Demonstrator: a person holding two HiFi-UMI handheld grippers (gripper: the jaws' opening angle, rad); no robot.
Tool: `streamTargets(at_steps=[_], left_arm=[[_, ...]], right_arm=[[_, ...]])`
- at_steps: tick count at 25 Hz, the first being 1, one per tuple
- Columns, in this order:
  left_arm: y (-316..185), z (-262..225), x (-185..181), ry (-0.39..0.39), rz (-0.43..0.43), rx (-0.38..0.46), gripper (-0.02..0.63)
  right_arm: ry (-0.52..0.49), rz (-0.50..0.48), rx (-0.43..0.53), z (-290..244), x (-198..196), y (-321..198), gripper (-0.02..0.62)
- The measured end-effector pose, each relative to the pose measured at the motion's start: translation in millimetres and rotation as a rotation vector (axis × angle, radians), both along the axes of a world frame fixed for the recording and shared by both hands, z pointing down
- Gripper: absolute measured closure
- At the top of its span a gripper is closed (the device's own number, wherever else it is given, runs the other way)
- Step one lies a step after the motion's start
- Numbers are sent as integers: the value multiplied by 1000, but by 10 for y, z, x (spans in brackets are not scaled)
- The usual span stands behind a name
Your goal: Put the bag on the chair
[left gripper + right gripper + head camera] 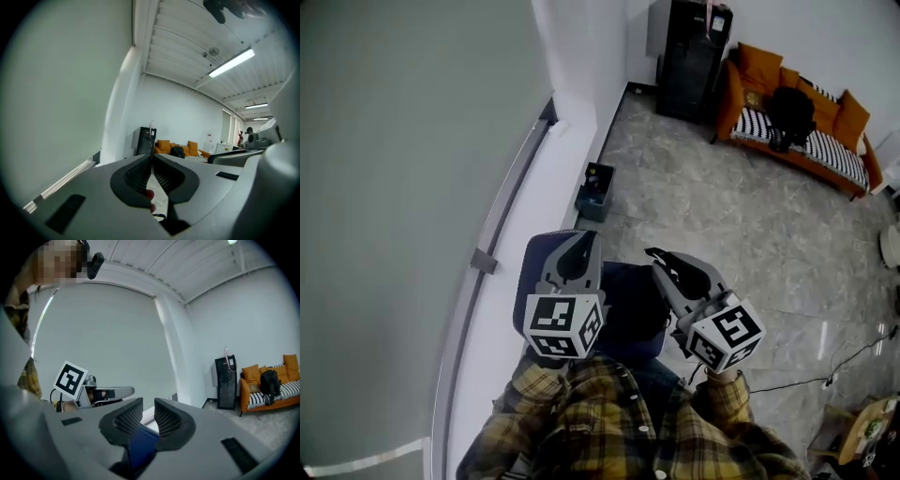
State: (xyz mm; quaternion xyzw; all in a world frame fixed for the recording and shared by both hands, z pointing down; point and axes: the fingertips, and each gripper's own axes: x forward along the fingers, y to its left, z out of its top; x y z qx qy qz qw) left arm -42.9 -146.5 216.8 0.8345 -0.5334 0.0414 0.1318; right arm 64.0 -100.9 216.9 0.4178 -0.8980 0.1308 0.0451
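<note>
I read the left gripper (152,161) fingers as closed together at the tips, with no bag fabric visible between them. The right gripper (148,412) fingers are clamped on a fold of the dark blue bag (140,448). The bag sits between both grippers, close to the person's plaid shirt (609,427). The orange sofa (825,155) stands well apart, across the floor (722,234).

Grey marble floor (750,216). Pale green wall (403,187) at left, white ledge (546,211) along its base. Black cabinet (689,56) against white far wall (187,112), orange sofa (759,67) with striped seat beside it. Ribbed white ceiling (187,42), tube light (232,62) on.
</note>
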Motion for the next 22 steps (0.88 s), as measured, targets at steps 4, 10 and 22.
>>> streamTargets(at_steps=[4,10,22], left_arm=[[123,-219,132,-8,52,50,575],[308,-218,283,-48,128,64,586],[396,-261,359,-28,205,78,588]], right_arm=[[-45,-44,13,-122,-44,56,538],[-142,-44,95,-310,-79,198,568],[-108,-58,52,-225,-117,115,577]])
